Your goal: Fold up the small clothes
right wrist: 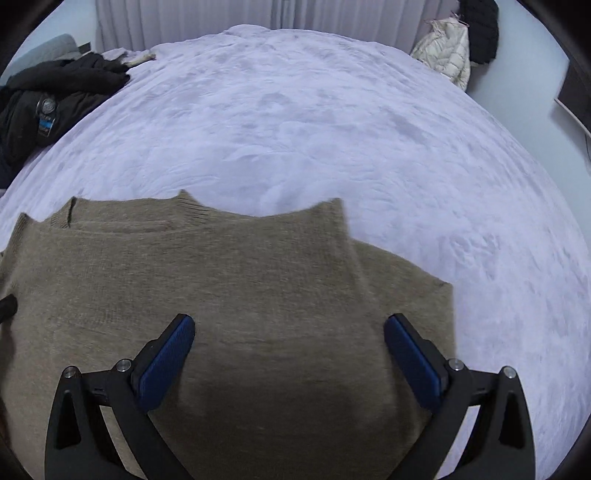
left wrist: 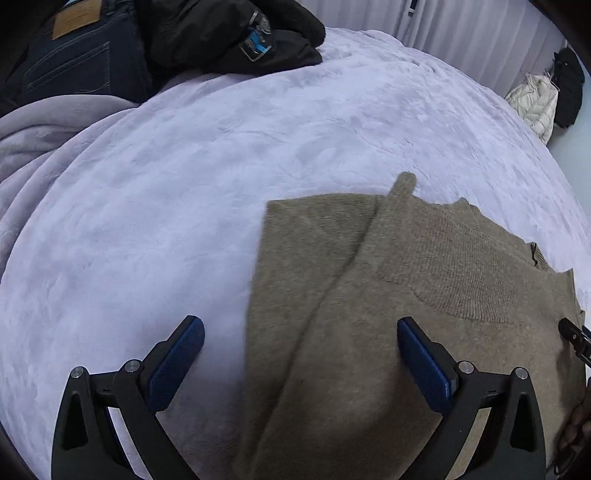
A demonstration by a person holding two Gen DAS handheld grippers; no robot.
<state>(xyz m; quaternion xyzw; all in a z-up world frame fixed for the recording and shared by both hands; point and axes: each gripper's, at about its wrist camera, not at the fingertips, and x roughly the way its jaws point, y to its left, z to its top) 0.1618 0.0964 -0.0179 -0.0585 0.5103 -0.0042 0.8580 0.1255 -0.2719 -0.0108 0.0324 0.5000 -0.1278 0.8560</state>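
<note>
1. Olive-brown knit sweater [right wrist: 258,295] lies flat on a bed, on the near part of a pale lilac plush blanket [right wrist: 295,129]. Ribbed neckline toward the far side; in the right wrist view it sits at upper left of the garment.
2. Both side parts are folded in over the body. In the left wrist view the sweater [left wrist: 406,314] shows a long diagonal fold edge running from a narrow strip of knit that pokes past its far edge, down toward the camera. In the right wrist view a similar flap overlaps the body on the right, ending in a corner on the blanket.
3. Left gripper [left wrist: 301,354]: jaws spread wide, nothing between them. It hangs over the sweater's left edge; one blue pad [left wrist: 177,365] over bare blanket, the other over the knit. Contact with the cloth: cannot tell.
4. Right gripper [right wrist: 290,354]: jaws wide apart, empty. Both pads above the sweater's body, right pad near the folded right edge.
5. A dark bit of hardware shows at the right margin of the left wrist view; cannot tell what it is.
6. Far left on the bed: black jacket [left wrist: 236,37] with a blue patch, beside dark jeans [left wrist: 81,62] with a tan label. A grey throw [left wrist: 33,125] bunches just below them.
7. Beyond the bed: pale curtains [right wrist: 258,14]; a cream puffer coat [right wrist: 447,51] and a black garment [right wrist: 480,29] hang at far right.
</note>
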